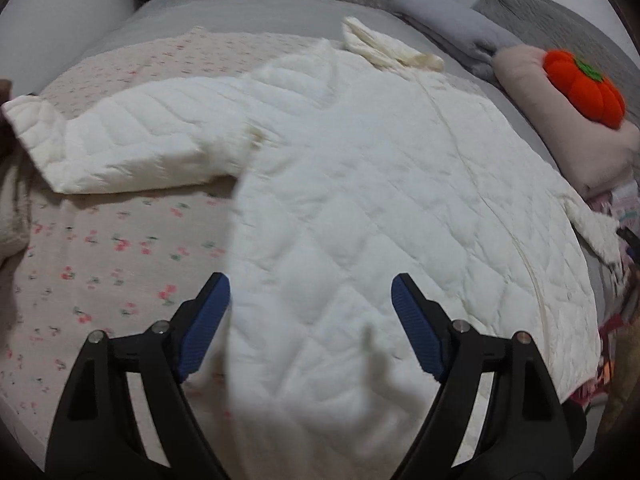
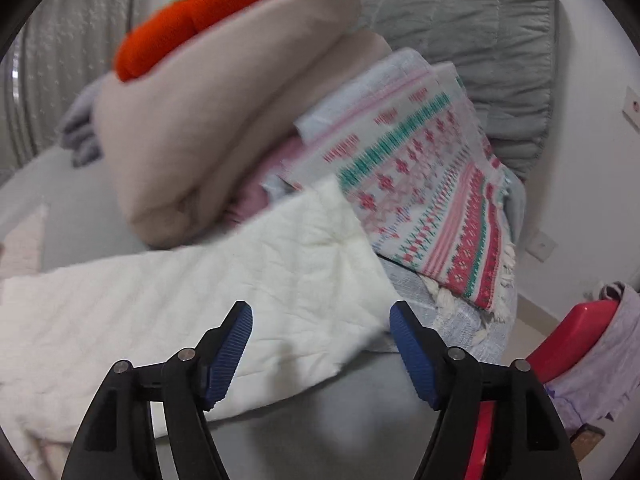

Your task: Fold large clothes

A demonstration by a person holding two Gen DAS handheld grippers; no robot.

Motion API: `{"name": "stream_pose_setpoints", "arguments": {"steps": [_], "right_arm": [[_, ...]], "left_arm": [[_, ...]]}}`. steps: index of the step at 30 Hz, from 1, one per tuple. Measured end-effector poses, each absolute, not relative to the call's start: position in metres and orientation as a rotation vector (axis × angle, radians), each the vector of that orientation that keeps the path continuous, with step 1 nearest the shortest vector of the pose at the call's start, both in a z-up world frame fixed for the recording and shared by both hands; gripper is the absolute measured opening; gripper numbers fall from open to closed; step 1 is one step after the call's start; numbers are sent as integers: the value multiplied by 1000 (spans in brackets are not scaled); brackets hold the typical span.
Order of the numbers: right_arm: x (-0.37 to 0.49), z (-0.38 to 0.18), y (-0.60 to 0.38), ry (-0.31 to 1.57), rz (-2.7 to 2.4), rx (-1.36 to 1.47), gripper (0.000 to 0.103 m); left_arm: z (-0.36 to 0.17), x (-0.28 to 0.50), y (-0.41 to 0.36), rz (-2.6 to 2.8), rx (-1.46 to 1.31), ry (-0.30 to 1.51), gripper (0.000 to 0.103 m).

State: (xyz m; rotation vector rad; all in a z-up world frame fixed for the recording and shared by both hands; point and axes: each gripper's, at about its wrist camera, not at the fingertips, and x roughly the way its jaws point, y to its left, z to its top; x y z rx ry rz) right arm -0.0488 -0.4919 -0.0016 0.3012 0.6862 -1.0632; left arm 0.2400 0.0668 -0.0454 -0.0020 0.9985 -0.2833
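Bedding, left to right: floral sheet (image 1: 100, 248), white quilted jacket (image 1: 380, 184) on the bed, beige pillow (image 1: 560, 132) with orange pumpkin cushion (image 1: 584, 88). Jacket's long axis runs away from the camera, collar far, one sleeve pointing left. Left gripper (image 1: 310, 328) and right gripper (image 2: 320, 350) both gape, holding nothing.

Soft, even indoor light is filling both views; its source is not showing, and no hard glare is appearing. The white quilted padded garment (image 1: 360, 184) is looking very bright, nearly washed out, ahead of the left gripper (image 1: 310, 292). Its near edge, between the blue ribbed pads (image 1: 208, 320), is smearing with motion blur. Ahead of the right gripper (image 2: 320, 320), the round orange plush pumpkin (image 2: 192, 16) and the striped pink and green woven blanket (image 2: 432, 208) are blurring too. Fisheye distortion is bending everything outward, and dark vignetting is closing the corners.
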Motion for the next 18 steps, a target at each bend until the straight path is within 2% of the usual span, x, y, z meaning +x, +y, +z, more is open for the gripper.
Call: {"name": "stream_pose_setpoints", "arguments": {"steps": [5,7,11,16,18], "right_arm": [[-24,25,-432,692,-847,275,82],[-13,30,-406,700,-757,276,83],[13,32,-366,745,-554,316,83],[62,31,-316,816,-349,293,83],[89,28,-292,847,-296,272,83]], "left_arm": [[-18,286,152,98,-7,859,83],[-19,312,186,189,-45,828,83],[-45,369,237,321,-154,894,79],[-81,415,259,368,-279,955,78],[-92,427,269,411,-332,938,59]]}}
